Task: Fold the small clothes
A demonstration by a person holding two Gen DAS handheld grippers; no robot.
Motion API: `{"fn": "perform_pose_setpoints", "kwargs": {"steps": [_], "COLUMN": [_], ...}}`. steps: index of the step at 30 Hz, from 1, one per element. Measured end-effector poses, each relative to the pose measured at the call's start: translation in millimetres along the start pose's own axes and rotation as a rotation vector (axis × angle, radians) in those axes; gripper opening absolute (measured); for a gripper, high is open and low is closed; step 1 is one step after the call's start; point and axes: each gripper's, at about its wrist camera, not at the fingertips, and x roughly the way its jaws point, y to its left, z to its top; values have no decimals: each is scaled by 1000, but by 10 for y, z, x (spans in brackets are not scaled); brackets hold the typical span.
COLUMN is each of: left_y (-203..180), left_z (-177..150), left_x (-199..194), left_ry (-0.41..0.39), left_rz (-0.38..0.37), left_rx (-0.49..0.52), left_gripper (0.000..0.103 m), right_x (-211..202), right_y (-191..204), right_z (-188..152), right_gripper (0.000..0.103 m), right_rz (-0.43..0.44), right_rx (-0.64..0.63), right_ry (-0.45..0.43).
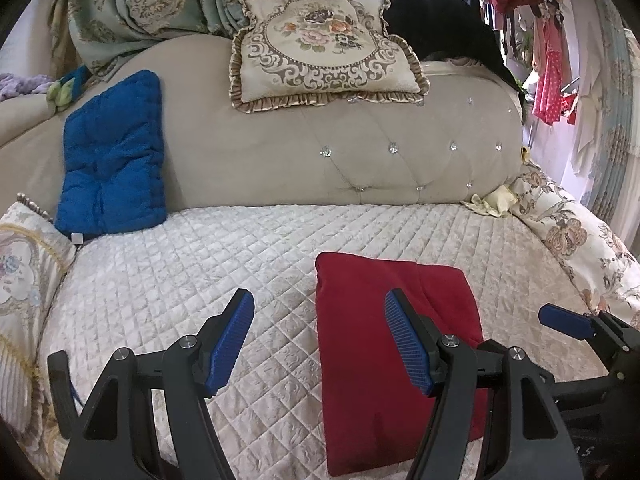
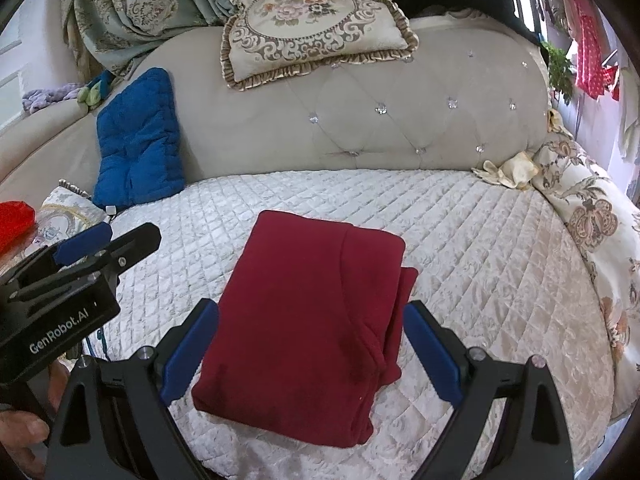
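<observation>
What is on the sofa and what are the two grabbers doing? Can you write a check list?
Surface: quilted cream sofa cover, flat.
Job's things: red garment folded into a neat rectangle, lying on the cover.
Clutter: blue cushion; floral pillow on the backrest; cream gloves.
Grippers: left gripper open, empty; right gripper open, above the garment, not gripping.
Cables: nothing seen for certain.
Surroundings: curtain; hanging clothes.

Quilted cream sofa seat (image 2: 460, 240); folded red garment (image 2: 304, 320) lies flat; blue cushion (image 2: 138, 140) behind.
</observation>
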Motion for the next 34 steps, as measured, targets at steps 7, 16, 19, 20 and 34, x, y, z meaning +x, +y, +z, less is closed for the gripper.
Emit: {"fn": "perform_pose_setpoints", "kwargs": {"steps": [7,16,19,20,34], "left_y": [-39,-49,-36,-34,108], "left_z": [2,-16,-19,-18,-68], "left_x": [163,320,346,352,549], "left_ry": [21,46,46,45,58], "left_rz": [-2,-12,-14,-16,-5], "left_rx": [6,-5,-7,-7,-37], "left_gripper": [47,47,47,47,47], "right_x": [152,274,307,321,509], "right_y": [-55,-78,-76,-79,-141], "right_z": [70,58,42,39,-13], "right_gripper": [96,96,96,96,96], "right_rz": [-4,-10,-13,-12,-16], "right_rx": [16,29,32,34,58], "right_ry": [12,34,42,46,81]}}
